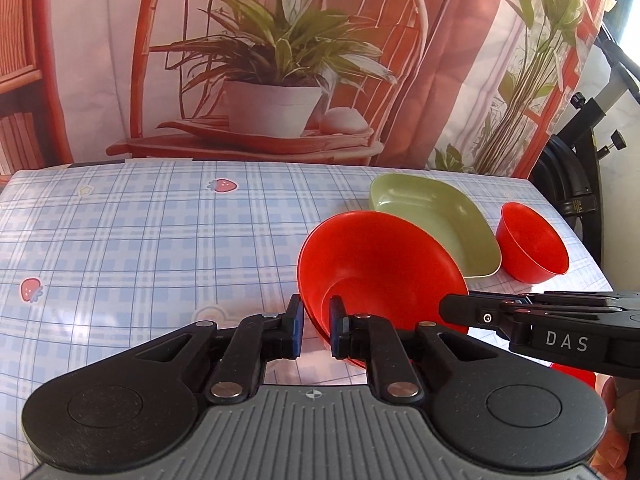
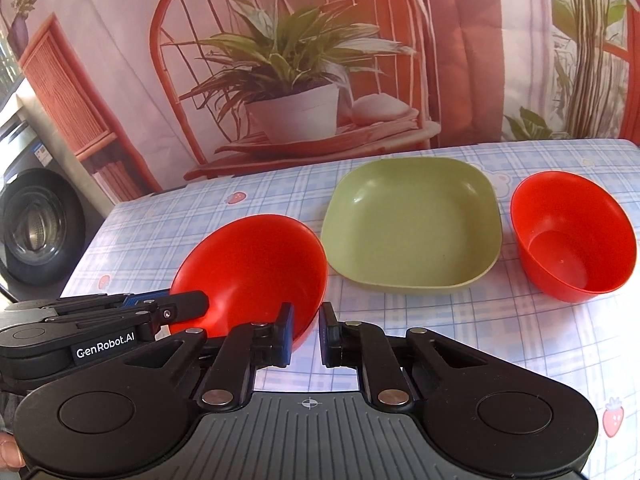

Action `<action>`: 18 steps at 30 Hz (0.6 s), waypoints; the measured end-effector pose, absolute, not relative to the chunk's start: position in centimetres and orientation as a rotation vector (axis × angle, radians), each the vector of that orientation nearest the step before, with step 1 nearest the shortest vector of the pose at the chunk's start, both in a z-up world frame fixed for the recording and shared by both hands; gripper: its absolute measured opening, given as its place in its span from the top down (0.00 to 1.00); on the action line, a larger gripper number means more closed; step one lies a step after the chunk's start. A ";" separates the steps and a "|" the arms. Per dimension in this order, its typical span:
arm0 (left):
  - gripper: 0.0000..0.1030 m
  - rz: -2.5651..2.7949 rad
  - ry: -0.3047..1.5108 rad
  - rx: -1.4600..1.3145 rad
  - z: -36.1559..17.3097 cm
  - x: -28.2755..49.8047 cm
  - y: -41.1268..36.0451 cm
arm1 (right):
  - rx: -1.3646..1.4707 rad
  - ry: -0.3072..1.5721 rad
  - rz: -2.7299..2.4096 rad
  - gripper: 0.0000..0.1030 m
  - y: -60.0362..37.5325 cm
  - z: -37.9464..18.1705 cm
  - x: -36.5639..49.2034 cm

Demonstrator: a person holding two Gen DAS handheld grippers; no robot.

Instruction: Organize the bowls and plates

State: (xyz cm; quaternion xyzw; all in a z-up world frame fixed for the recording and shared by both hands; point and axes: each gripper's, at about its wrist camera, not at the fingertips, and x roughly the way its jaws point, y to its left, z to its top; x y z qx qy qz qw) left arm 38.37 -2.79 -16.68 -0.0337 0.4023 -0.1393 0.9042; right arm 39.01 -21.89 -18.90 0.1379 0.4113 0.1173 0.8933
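Nesting the near red bowl [image 2: 248,264] looks like the step in hand, probably into the second red bowl [image 2: 572,240] at the far right, past the green plate [image 2: 408,224]; that is my guess from the task.

To do it well:
- keep both grips low on the rim so the thin wall doesn't flex or pop out
- lift both sides together, since the bowl already sits tilted with its mouth tipped toward the cameras
- clear the green plate's raised edge on the way across
- level the bowl before lowering it into the other one

Fingers:
- left gripper [image 1: 317,322]: fingers nearly together, pinching the bowl's near-left rim, with one blue pad outside the wall and one inside. Looks like a solid bite.
- right gripper [image 2: 306,332]: fingers also drawn in close on the bowl's near-right rim. The rim sits against the inner pad and only a thin edge shows between the fingers, so this hold looks shallower. It's the likelier one to slip.

Where things are: the held bowl is at the near middle of the checked tablecloth [image 1: 120,240], just beside the green plate. The second red bowl stands upright on the plate's other side, apart from it.
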 end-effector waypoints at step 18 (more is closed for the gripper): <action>0.85 -0.312 0.793 0.021 -12.9 31.5 -7.9 | 0.283 0.742 0.188 0.88 -25.6 -14.4 30.1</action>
